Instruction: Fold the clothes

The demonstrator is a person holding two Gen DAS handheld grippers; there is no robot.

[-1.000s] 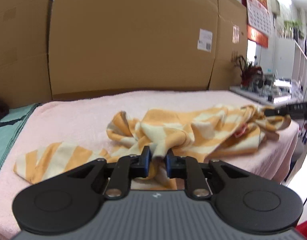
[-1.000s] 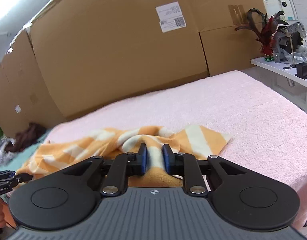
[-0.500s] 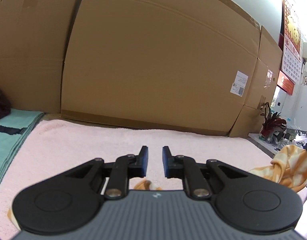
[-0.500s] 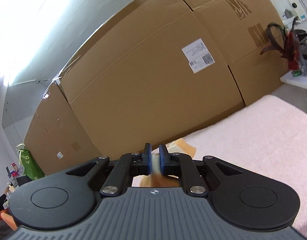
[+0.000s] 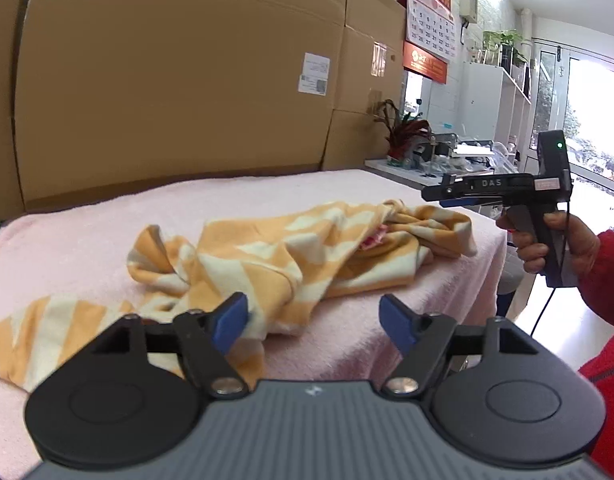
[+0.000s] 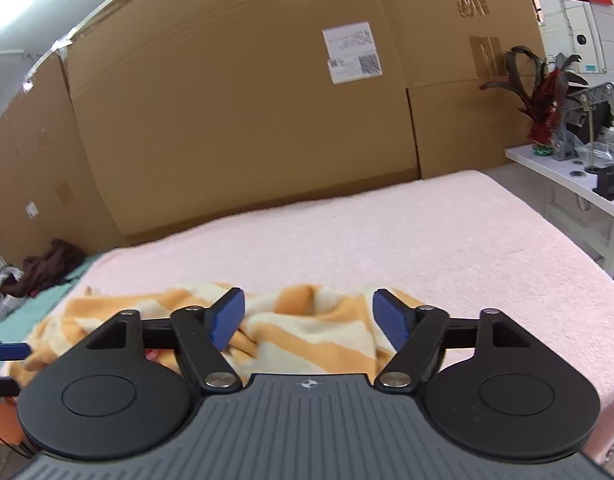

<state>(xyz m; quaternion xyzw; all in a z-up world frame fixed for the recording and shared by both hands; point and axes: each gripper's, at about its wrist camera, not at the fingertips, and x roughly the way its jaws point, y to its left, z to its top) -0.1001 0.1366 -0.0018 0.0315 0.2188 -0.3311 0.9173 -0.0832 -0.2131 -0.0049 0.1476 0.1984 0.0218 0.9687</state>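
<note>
An orange-and-cream striped garment (image 5: pixel 275 256) lies crumpled on the pink towel-covered table (image 5: pixel 107 232). My left gripper (image 5: pixel 313 322) is open just above the garment's near edge, nothing between its blue pads. In the left wrist view the right gripper (image 5: pixel 447 198) hovers over the garment's far right end, held by a hand (image 5: pixel 555 240) in a red sleeve. In the right wrist view my right gripper (image 6: pixel 309 318) is open over the same striped garment (image 6: pixel 307 328), which lies loose beneath the jaws.
Large cardboard boxes (image 6: pixel 247 120) wall off the back of the table. A white side table (image 6: pixel 579 184) with a red plant (image 6: pixel 547 108) and clutter stands to the right. A teal cloth (image 6: pixel 47 296) and dark clothes (image 6: pixel 47 264) lie at the left.
Both grippers were shut on the garment and lifted it half a second ago; now both are open and the garment lies dropped in a heap on the towel.
</note>
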